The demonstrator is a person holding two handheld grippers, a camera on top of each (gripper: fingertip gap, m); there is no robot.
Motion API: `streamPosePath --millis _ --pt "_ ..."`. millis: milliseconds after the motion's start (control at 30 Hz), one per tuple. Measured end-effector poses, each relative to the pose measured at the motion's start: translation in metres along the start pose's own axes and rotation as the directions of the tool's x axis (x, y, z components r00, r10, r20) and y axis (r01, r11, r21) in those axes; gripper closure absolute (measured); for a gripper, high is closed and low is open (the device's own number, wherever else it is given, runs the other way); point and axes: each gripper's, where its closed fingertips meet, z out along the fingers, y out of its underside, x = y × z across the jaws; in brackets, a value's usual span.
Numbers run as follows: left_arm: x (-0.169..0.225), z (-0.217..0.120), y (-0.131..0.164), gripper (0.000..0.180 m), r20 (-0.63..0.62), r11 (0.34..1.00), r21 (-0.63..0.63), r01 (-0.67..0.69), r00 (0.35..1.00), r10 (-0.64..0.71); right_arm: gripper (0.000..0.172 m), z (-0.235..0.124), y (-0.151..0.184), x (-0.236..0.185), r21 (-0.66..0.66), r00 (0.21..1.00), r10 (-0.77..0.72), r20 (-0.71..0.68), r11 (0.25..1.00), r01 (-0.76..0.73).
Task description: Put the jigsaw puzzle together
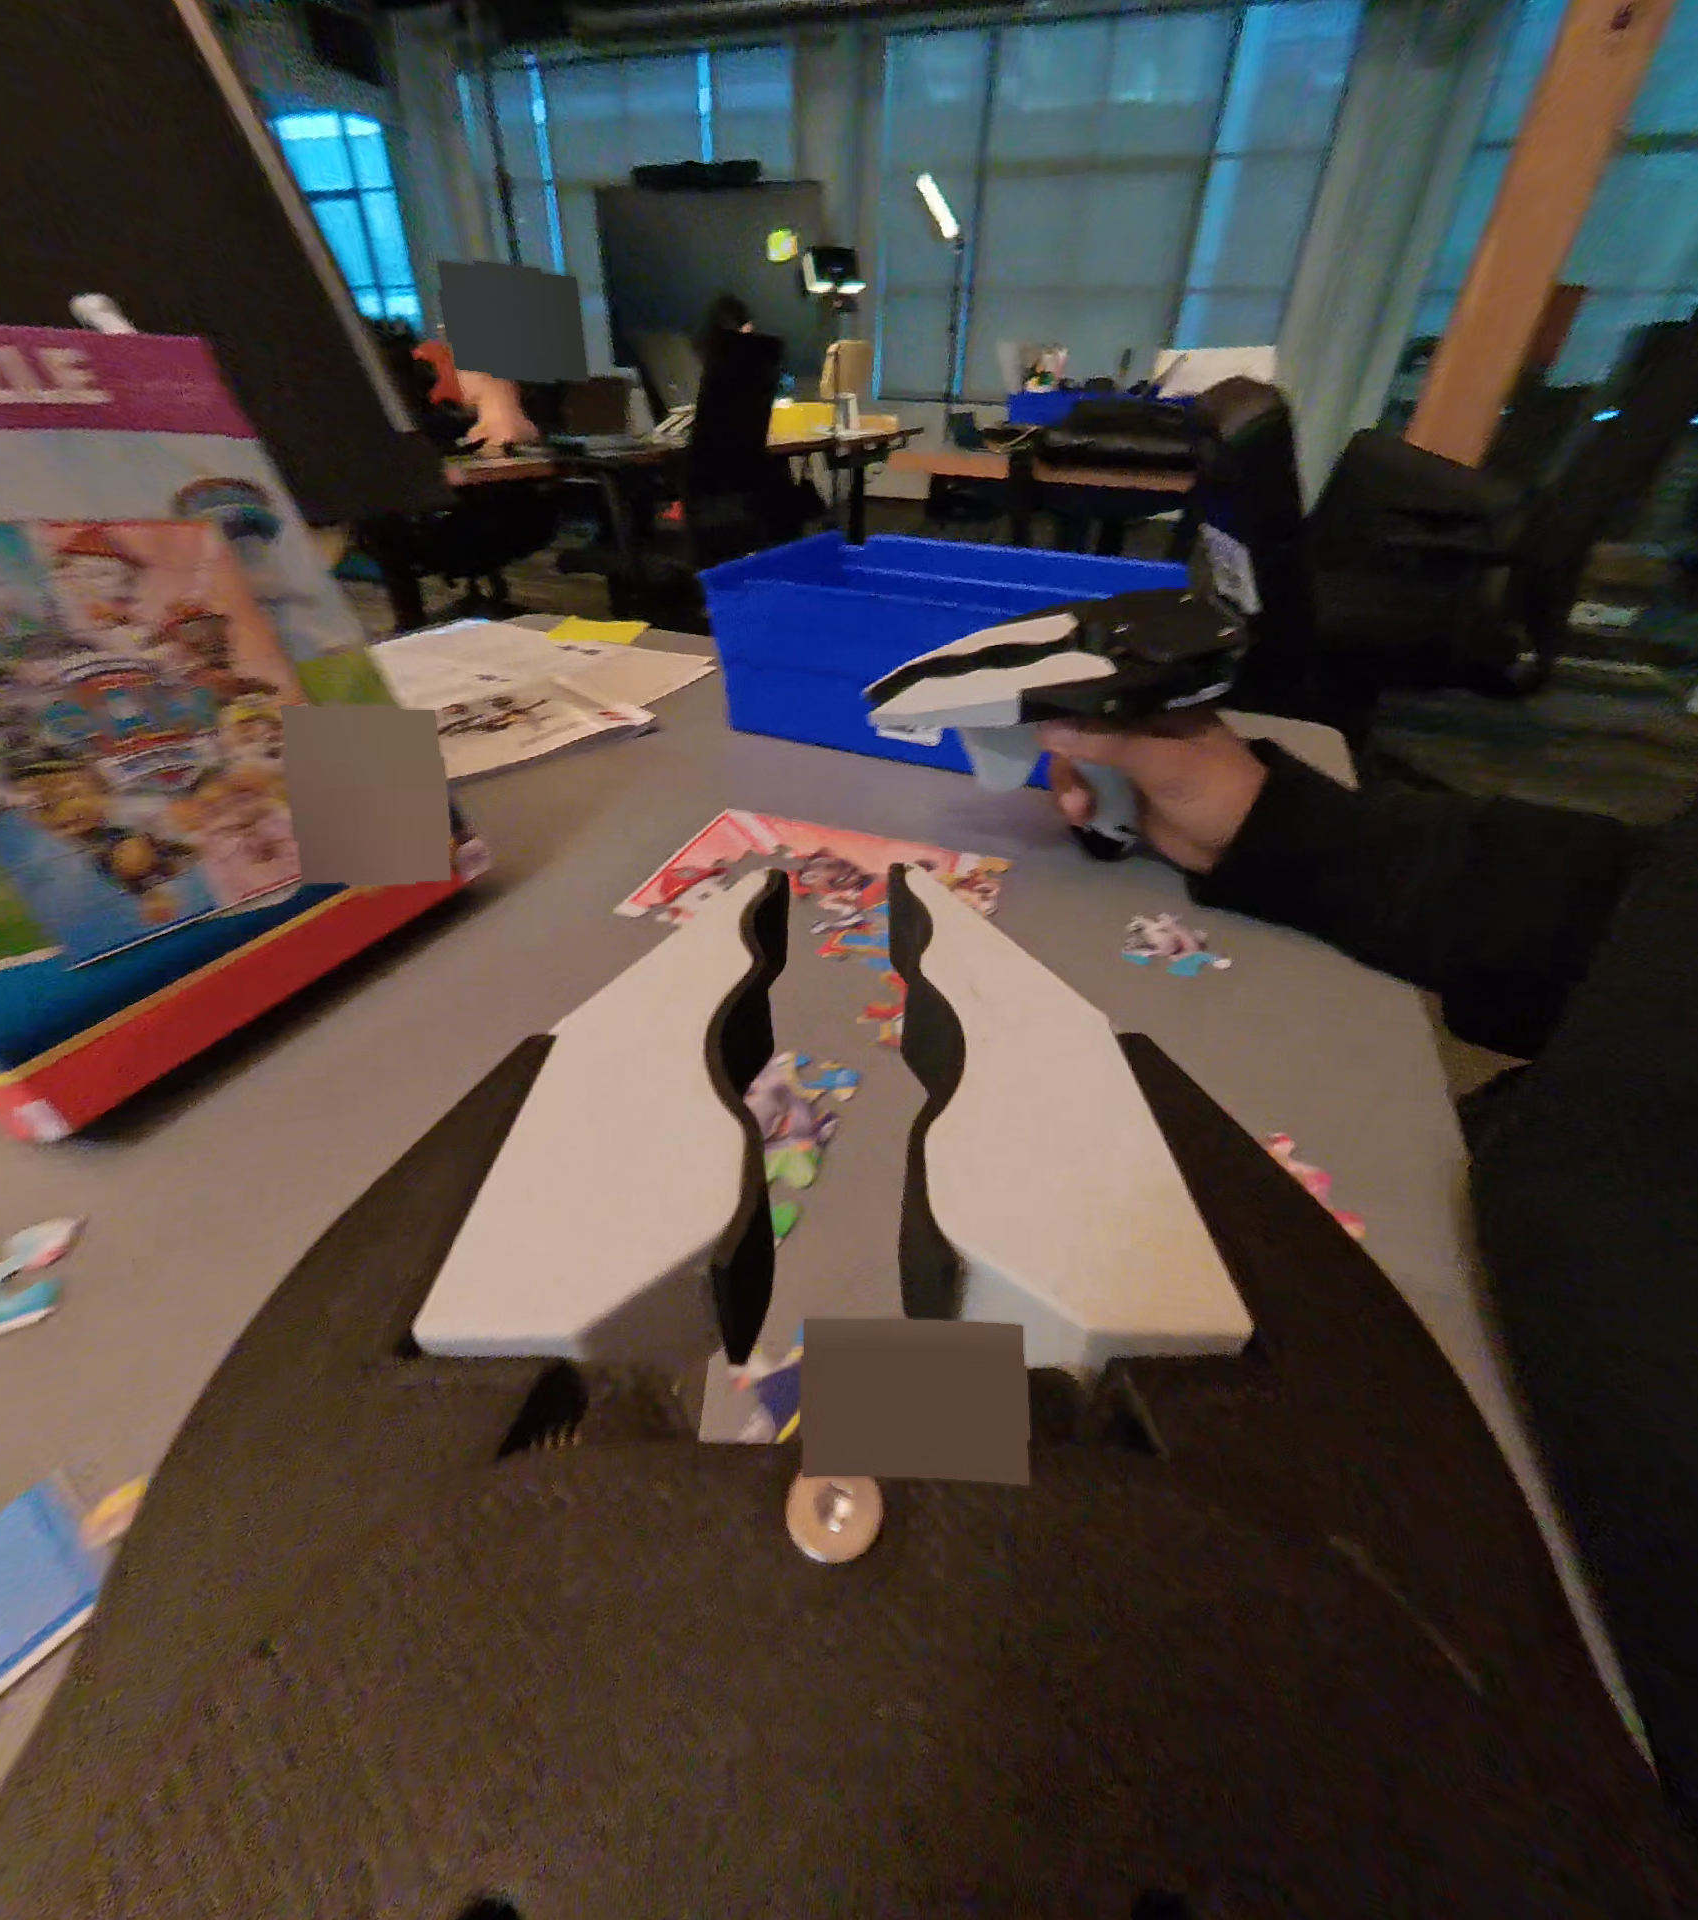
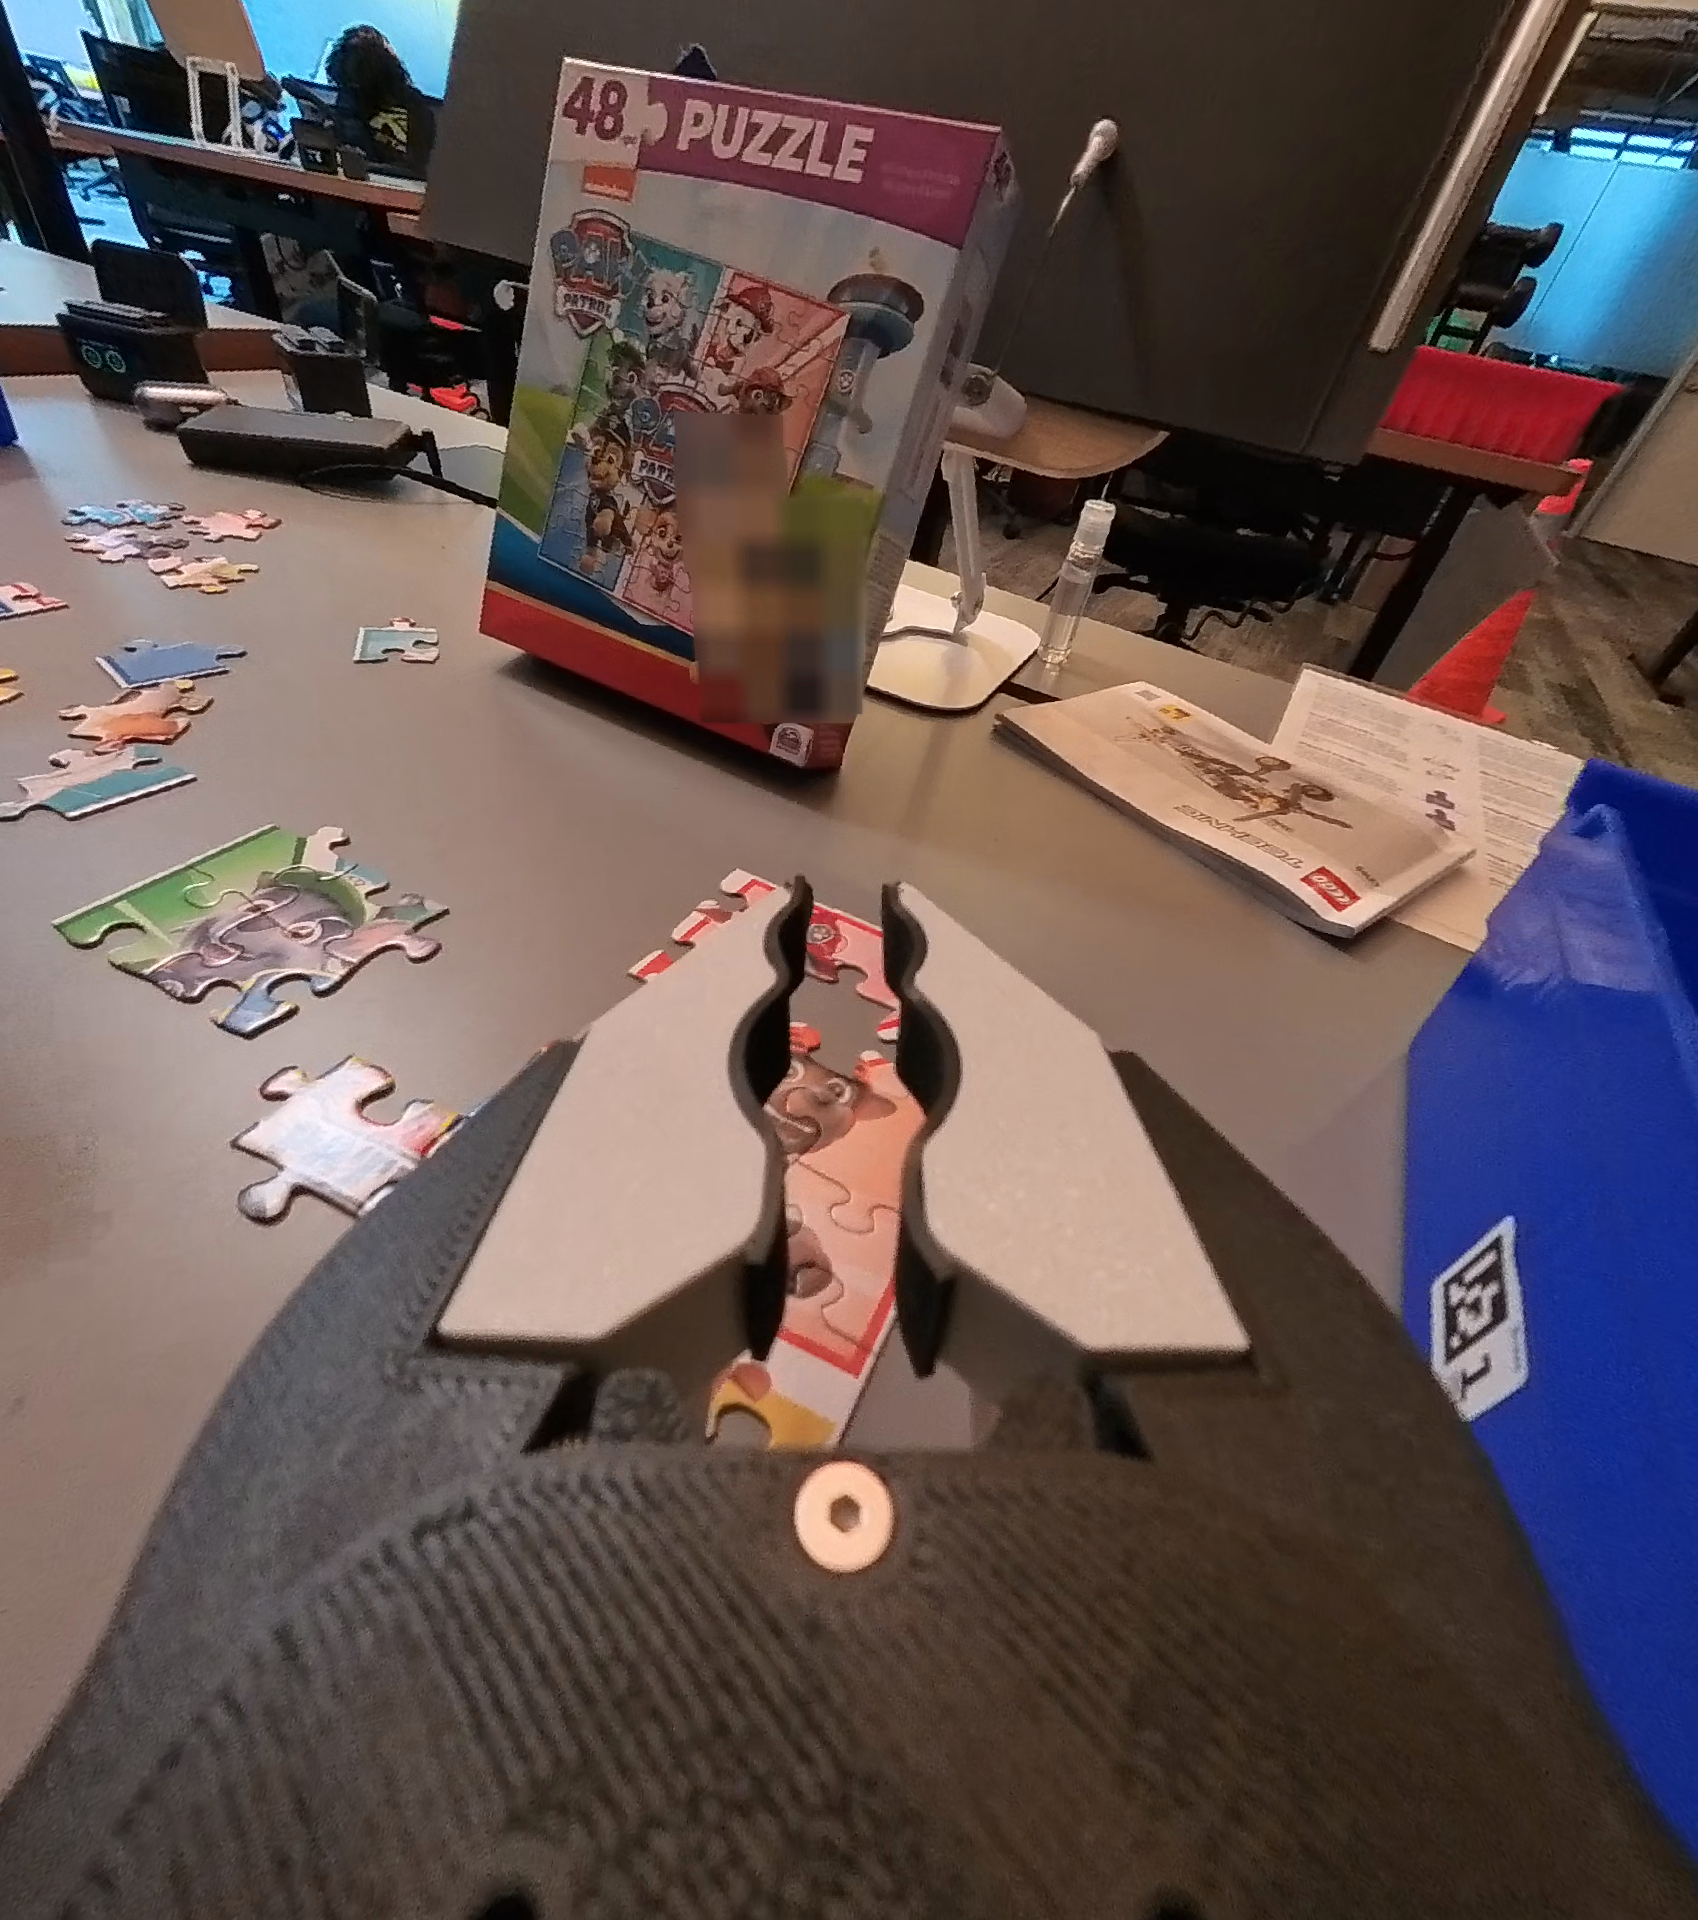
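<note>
Hovering above the grey desk (image 2: pixel 554 831), both claws stand a little apart with nothing in their grasp. The right claw (image 2: pixel 843 914) hangs over the assembled red puzzle section (image 2: pixel 850 1174) beside the blue bin (image 2: pixel 1593 1195); the left claw (image 1: pixel 837 899) is over loose puzzle pieces (image 1: pixel 798 1117) — the puzzle box (image 2: pixel 751 416) stands behind. Any pinch, I judge, wants a piece's edge — square and low.

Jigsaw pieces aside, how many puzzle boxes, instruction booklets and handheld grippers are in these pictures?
Puzzle box: 1
Booklet: 1
Grippers: 2, the left gripper and the right gripper
Total: 4
</note>
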Motion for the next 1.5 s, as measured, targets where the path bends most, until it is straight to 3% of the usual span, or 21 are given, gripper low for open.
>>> streamPosePath --millis 200,333,600,800,833,1000,1267,1400,1500 --pt "0.034 0.028 0.006 0.168 -0.087 1.0 -0.014 0.023 0.996 -0.024 0.16 -0.005 0.0 -0.003 0.0 1.0 -0.019 -0.011 1.0 0.019" --pt "0.027 0.029 0.019 0.172 -0.018 0.994 -0.087 -0.059 0.998 0.058 0.16 -0.012 -0.001 -0.005 0.012 0.999 -0.024 -0.026 1.0 0.025" --pt "-0.006 0.015 0.006 0.162 0.097 0.993 0.019 0.115 0.988 -0.116 0.165 -0.036 -0.006 -0.027 0.043 0.994 -0.087 -0.072 0.995 0.09" --pt "-0.01 0.001 -0.002 0.174 0.099 0.981 0.102 0.165 0.98 -0.175 0.172 -0.062 -0.01 -0.043 0.053 0.969 -0.206 -0.134 0.975 0.215" --pt "-0.011 0.0 -0.002 0.18 0.089 0.977 0.111 0.183 0.977 -0.193 0.172 -0.063 -0.009 -0.045 0.05 0.971 -0.205 -0.126 0.976 0.213" --pt "-0.023 0.0 -0.002 0.18 0.086 0.952 0.141 0.273 0.954 -0.286 0.172 -0.062 -0.011 -0.044 0.086 0.985 -0.142 -0.101 0.985 0.151" --pt "-0.022 0.003 0.005 0.18 0.129 0.97 0.089 0.226 0.963 -0.236 0.172 -0.073 -0.019 -0.034 0.178 0.998 0.024 -0.062 0.984 -0.013" --pt "-0.034 -0.024 -0.004 0.178 0.188 0.96 0.152 0.234 0.947 -0.26 0.172 -0.081 -0.021 -0.031 0.202 0.996 0.053 -0.071 0.979 -0.037" --pt "-0.057 -0.066 0.0 0.177 0.308 0.938 0.112 0.327 0.886 -0.345 0.172 -0.076 -0.018 -0.034 0.149 0.989 -0.054 -0.137 0.986 0.074"
